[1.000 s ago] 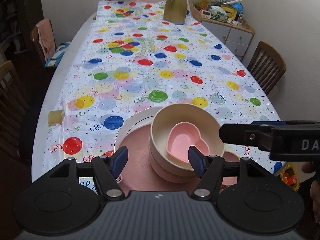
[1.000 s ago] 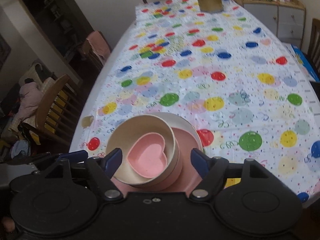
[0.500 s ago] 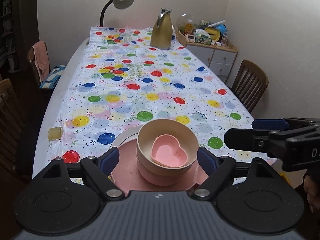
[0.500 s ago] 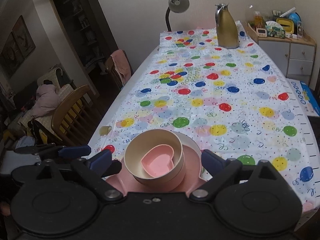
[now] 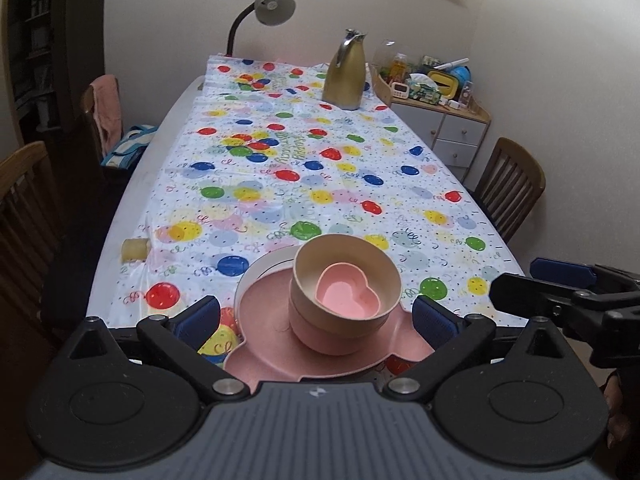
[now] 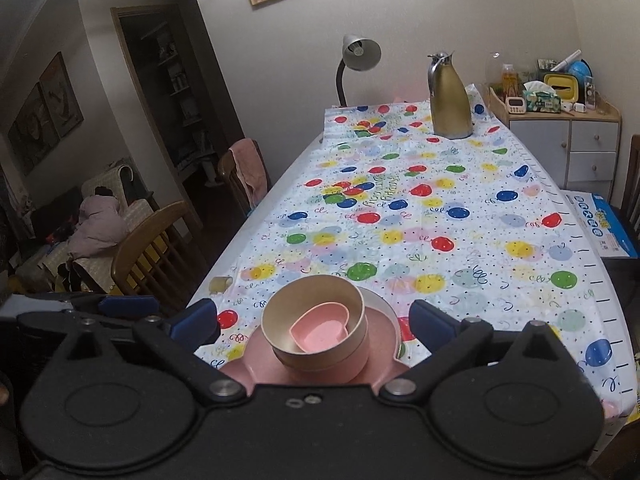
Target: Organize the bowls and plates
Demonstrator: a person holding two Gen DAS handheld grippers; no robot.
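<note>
Pink and heart-shaped, a small bowl (image 5: 347, 296) sits nested inside a beige bowl (image 5: 344, 276), which rests in a round pink bowl (image 5: 332, 338) of much the same width. That stack stands on a pink plate with ear-like lobes (image 5: 264, 332), and a white plate (image 5: 260, 270) shows beneath its far edge. The whole pile sits at the near end of the tabletop (image 5: 132, 196), close to its near edge, on a white cloth printed with coloured balloons (image 5: 320, 168).

The left hand-held gripper (image 5: 316, 320) has just been opening; its blue-padded jaws stand spread wide to either side of the stack, touching nothing. The right hand-held gripper (image 6: 314, 322) has likewise just been opening and is spread apart around the same stack, clear of it.

Beyond the pile the cloth lies open down the long tabletop. A small yellowish object (image 5: 134, 249) lies by the left edge. At the far end stand a gold jug (image 5: 345, 76) and a grey desk lamp (image 5: 272, 4). Wooden chairs (image 5: 508, 184) line both long sides.
</note>
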